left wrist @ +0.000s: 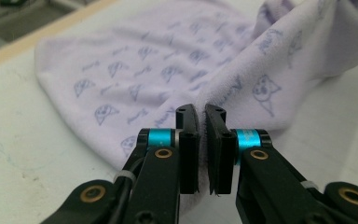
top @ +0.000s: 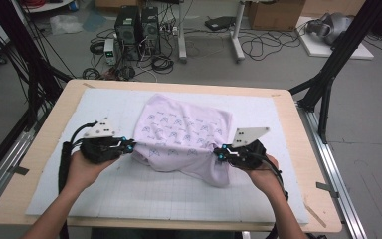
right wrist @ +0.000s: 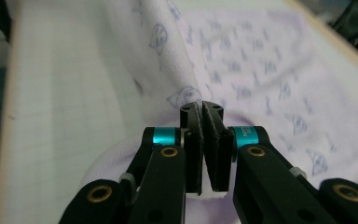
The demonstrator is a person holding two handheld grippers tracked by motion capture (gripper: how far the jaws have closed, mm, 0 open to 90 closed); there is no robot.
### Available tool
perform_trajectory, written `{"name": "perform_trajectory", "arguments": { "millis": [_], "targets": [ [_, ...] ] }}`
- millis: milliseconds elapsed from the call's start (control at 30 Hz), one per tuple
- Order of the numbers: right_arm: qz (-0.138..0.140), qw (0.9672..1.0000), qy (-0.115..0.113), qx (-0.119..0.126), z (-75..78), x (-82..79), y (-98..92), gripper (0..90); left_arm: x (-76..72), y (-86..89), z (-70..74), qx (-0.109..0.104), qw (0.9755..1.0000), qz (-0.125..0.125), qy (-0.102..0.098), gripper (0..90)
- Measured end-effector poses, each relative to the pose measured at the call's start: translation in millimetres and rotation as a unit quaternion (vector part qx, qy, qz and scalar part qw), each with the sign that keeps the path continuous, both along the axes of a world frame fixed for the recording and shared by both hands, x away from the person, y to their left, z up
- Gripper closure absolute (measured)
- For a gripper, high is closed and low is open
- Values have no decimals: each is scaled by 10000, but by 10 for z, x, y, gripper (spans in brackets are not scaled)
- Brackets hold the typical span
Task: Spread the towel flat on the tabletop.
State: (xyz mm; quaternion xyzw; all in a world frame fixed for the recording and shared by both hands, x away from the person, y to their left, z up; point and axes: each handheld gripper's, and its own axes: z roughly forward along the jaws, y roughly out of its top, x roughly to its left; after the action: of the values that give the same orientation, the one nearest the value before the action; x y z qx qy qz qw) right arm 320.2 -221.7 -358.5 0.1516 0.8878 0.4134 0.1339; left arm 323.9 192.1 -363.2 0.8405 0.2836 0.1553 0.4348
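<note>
Behind the work area, a grey floor carries computer towers (top: 137, 27), loose cables and cardboard boxes. Nearer the person, a wooden table (top: 45, 144) supports a white gridded mat (top: 144, 191).

1. Left side: the left hand (top: 82, 169) holds the left gripper (top: 128, 146) at the near-left edge of a pale lilac printed cloth (top: 181, 132). In the left gripper view, the 2 jaws stand nearly together with a thin fold of cloth pinched between them; the gripper (left wrist: 202, 122) has the fabric firmly clamped.

2. Centre: the cloth lies partly bunched on the mat, its far portion spread flat and its near edge raised between the 2 grippers. A loose flap hangs toward the person near the right gripper.

3. Right side: the right hand (top: 263, 174) holds the right gripper (top: 220, 152) at the near-right edge of the cloth. In the right gripper view, the jaws are pressed closed on a fold of fabric (right wrist: 242, 70), and the gripper (right wrist: 206, 116) holds only a narrow margin.

Hazards, as judged from this state:
- Slippage: each grip takes only a small bite of the edge, so a fast pull could free the cloth.
- Uneven lift: raising 1 gripper ahead of the other would skew or twist the fabric.
- Drag: the flat far portion rests on the mat, and friction there could bunch it further.
</note>
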Motion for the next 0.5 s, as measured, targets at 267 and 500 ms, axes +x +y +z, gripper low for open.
{"name": "perform_trajectory", "arguments": {
  "millis": [267,500],
  "targets": [
    [-541,9955,731,-279,-522,561,24,834,567,-225,-519,162,9968,385,680,779],
    [-709,9958,530,219,-355,465,-137,696,427,35,-269,-207,9978,392,494,610]
  ]
}}
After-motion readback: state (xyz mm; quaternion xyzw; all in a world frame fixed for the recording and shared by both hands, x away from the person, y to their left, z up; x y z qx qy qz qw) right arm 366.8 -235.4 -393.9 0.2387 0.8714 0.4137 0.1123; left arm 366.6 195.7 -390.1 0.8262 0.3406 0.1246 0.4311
